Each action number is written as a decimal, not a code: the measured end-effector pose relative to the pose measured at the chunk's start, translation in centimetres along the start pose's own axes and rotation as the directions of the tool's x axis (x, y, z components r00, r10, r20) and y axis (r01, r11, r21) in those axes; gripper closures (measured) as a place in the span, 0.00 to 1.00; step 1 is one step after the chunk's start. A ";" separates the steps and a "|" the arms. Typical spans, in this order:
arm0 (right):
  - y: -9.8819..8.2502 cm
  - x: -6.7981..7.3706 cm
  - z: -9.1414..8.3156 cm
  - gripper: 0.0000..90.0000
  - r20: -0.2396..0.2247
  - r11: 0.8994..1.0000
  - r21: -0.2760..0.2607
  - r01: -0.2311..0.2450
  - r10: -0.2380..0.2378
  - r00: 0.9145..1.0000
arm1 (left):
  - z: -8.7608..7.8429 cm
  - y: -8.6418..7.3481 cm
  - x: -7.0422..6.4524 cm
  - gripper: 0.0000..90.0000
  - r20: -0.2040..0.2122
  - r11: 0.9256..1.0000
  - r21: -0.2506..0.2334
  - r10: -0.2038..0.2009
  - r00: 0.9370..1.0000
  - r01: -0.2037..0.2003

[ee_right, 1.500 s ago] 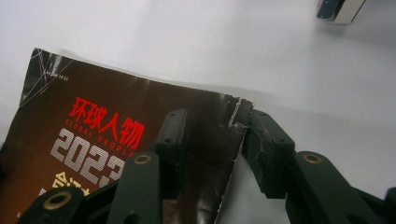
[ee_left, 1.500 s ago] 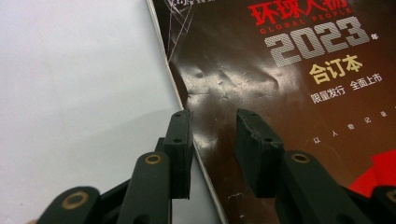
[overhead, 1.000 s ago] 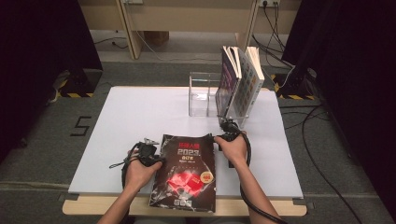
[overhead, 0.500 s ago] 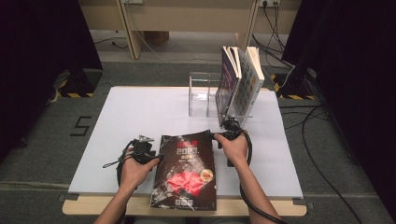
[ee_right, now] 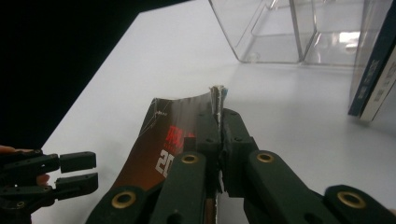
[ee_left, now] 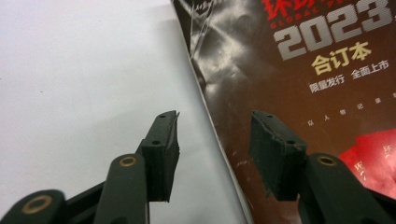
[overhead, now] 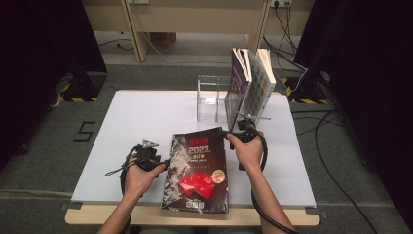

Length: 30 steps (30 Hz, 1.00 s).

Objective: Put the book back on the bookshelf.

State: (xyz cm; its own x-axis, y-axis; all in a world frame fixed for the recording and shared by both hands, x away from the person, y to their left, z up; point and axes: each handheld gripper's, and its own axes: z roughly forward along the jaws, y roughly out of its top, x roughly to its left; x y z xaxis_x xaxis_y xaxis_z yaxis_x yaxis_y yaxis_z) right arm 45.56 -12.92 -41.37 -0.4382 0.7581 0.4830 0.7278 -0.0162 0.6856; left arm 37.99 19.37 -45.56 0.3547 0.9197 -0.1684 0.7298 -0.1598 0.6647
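Observation:
A black magazine [overhead: 197, 170] with "2023" on its cover lies at the table's near edge. My right gripper [overhead: 233, 132] is shut on its far right corner, and the right gripper view has the jaws clamped on the raised page edge [ee_right: 218, 105]. My left gripper [overhead: 161, 163] sits at the magazine's left edge. Its jaws have just been opening and now stand open [ee_left: 215, 142]. The magazine's edge [ee_left: 224, 140] runs between the pads without touching them. In the right gripper view the left gripper [ee_right: 77, 170] appears low on the left, open.
A clear acrylic book stand [overhead: 212, 97] stands at the back of the white table [overhead: 136, 122], with several books [overhead: 248, 85] leaning in its right part. One of those books [ee_right: 373, 74] stands close to my right gripper. Cables trail on the floor to the right.
The left gripper's jaws have opened and let go of the magazine's left edge. The right gripper has risen a little, lifting the magazine's far right corner.

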 end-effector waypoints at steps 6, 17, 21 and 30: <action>0.6 0.6 -1.3 0.97 0.001 0.998 -0.062 0.023 -0.023 1.000 | -0.2 0.1 0.3 0.55 0.002 0.999 -0.022 -0.035 0.999 0.035; 1.4 1.9 -3.5 0.97 -0.013 0.983 -0.172 0.063 -0.066 0.998 | -0.6 0.2 0.5 0.54 -0.005 0.998 -0.047 -0.034 0.999 0.033; 1.6 2.2 -4.2 0.97 -0.015 0.976 -0.204 0.075 -0.080 0.997 | -0.5 0.1 0.5 0.57 -0.010 0.999 -0.038 -0.031 0.999 0.030; 2.1 2.6 -4.8 0.97 -0.016 0.967 -0.238 0.094 -0.101 0.995 | -0.6 0.2 0.7 0.55 -0.016 0.998 -0.056 -0.038 0.999 0.037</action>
State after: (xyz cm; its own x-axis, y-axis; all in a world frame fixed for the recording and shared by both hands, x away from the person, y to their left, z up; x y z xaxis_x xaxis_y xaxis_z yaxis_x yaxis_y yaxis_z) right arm 43.45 -14.11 -36.04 -0.5180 0.7452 0.4200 0.5362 -0.0996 0.8382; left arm 38.01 20.16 -45.09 0.3170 0.9309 -0.1816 0.7086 -0.1052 0.6977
